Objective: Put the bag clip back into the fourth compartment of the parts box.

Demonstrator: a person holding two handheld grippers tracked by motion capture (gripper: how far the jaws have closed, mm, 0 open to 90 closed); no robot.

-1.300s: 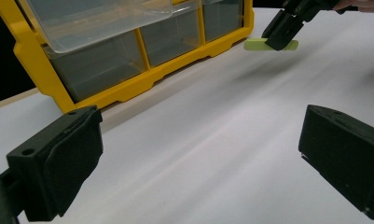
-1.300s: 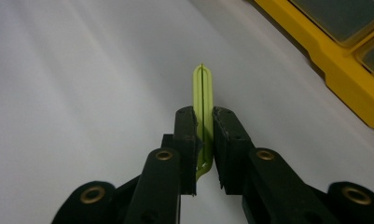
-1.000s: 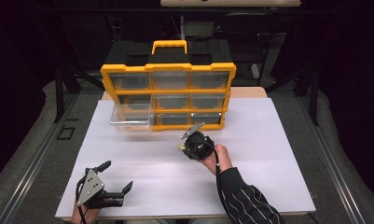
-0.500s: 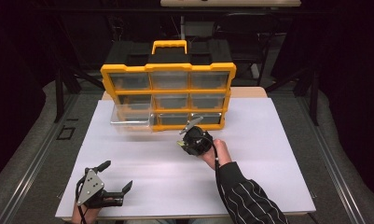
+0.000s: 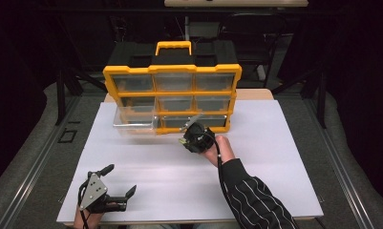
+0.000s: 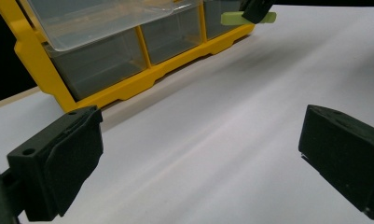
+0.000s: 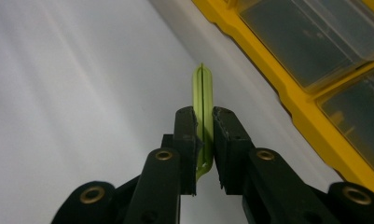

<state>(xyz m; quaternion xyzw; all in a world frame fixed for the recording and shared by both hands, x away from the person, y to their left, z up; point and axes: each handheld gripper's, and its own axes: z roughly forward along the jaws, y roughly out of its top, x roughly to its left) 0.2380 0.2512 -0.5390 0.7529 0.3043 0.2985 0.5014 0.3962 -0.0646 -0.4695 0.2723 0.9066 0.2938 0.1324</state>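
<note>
On the white table top (image 5: 256,162) stands a yellow-framed organiser box with clear plastic drawers (image 5: 172,98), its yellow carrying handle on top and its front facing the person. Its bottom-left drawer, a clear plastic tray (image 5: 134,121), is pulled out over the table; in the left gripper view that tray (image 6: 105,21) juts forward above the yellow frame (image 6: 142,81).

Just in front of the box's bottom row, the right gripper (image 5: 191,138) is held up off the table by a hand in a black sleeve with white stripes (image 5: 256,202). Its jaws are pinched tight on a thin, flat, pale green plastic strip (image 7: 203,100), which stands edge-on between the pads and pokes out past the jaw tips toward the yellow frame (image 7: 296,100). The same green strip (image 6: 236,18) appears in the left gripper view, gripped by black jaws near the box's lower front edge and clear of the table surface.

Near the front left corner of the table, the left gripper (image 5: 117,186) rests low, with a grey three-cornered plate on top, well apart from the box. Its jaws are spread wide with nothing between them; bare white table (image 6: 212,154) lies between the two black pads (image 6: 77,158).
</note>
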